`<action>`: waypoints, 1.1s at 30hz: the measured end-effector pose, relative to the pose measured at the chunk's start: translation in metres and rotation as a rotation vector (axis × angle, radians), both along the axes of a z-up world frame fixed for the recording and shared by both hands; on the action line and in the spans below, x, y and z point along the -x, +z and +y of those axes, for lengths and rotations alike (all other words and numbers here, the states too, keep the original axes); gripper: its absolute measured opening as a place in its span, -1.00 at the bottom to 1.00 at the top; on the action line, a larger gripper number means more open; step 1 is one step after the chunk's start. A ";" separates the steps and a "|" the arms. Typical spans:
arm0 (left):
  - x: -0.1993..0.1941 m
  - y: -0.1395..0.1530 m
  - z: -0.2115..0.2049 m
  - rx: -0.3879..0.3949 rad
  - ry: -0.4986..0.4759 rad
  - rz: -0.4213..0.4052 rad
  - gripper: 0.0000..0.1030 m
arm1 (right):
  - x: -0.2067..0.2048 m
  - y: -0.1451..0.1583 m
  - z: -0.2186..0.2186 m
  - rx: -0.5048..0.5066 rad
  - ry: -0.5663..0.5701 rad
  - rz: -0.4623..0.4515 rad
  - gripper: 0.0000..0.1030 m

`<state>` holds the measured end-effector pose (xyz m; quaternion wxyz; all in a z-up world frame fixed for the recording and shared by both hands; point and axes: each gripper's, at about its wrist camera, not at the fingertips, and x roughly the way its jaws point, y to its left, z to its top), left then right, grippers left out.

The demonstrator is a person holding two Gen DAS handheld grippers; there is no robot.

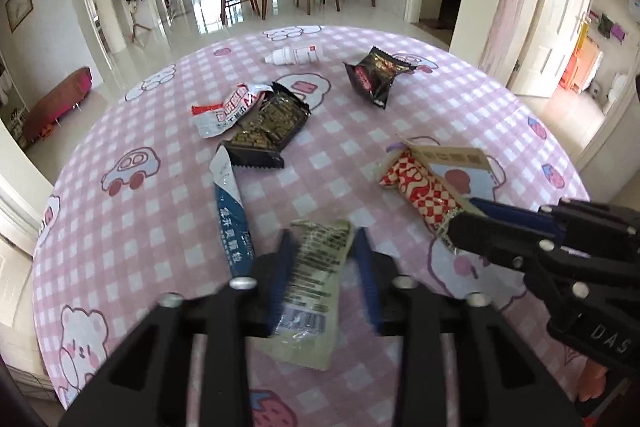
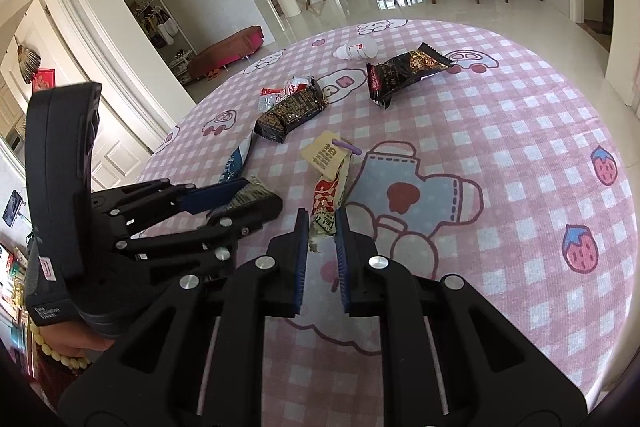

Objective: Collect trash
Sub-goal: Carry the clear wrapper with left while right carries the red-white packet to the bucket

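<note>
Trash lay across my desk (image 1: 168, 195). My left fingers (image 1: 322, 241) held a pale wrapper (image 1: 316, 267); my right fingers (image 2: 322, 223) pinched a red-checked wrapper (image 2: 326, 197).

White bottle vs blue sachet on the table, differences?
The white bottle is a rigid container lying at the far edge; the blue sachet is a flat, torn-open packet lying near the left gripper. Bottle: white with red label; sachet: blue with white print. Both lie untouched.

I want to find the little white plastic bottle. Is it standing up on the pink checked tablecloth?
No, the little white plastic bottle lies on its side near the far edge of the pink checked tablecloth.
</note>
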<state>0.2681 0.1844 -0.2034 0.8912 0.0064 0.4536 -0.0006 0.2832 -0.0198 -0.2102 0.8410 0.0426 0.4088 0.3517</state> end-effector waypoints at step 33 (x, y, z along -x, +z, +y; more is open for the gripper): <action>-0.009 0.033 -0.277 0.171 -0.467 -0.036 -0.73 | 0.090 0.013 -0.285 -0.141 -0.495 -0.104 -0.80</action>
